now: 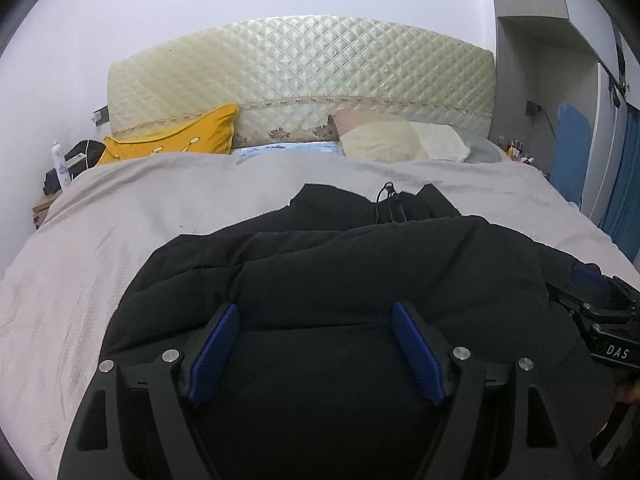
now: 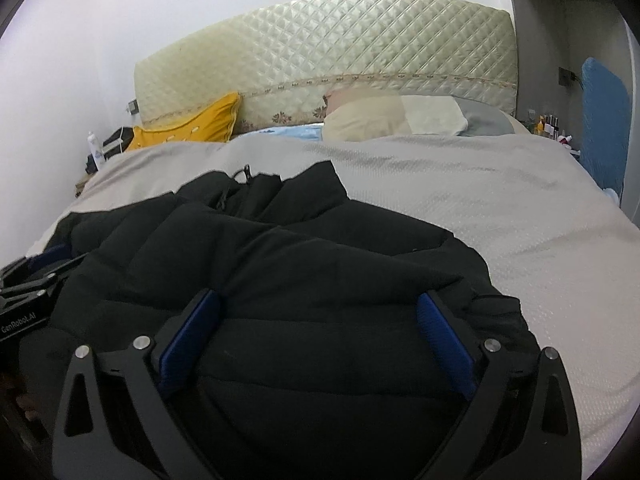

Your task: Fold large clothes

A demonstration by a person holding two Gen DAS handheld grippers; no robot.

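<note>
Black quilted puffer jacket bunched on grey bedspread. Left gripper and right gripper over jacket, jaws spread, pinching nothing.

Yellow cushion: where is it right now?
In both wrist views the yellow cushion leans against the quilted headboard at the bed's far left, left of the beige pillow and well beyond the black jacket.

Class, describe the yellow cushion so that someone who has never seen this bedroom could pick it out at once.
Start at the quilted cream headboard at the far end of the bed. The yellow cushion leans at its lower left corner, beyond the grey cover. The pillows to its right are pale; it alone is bright mustard yellow.
</note>
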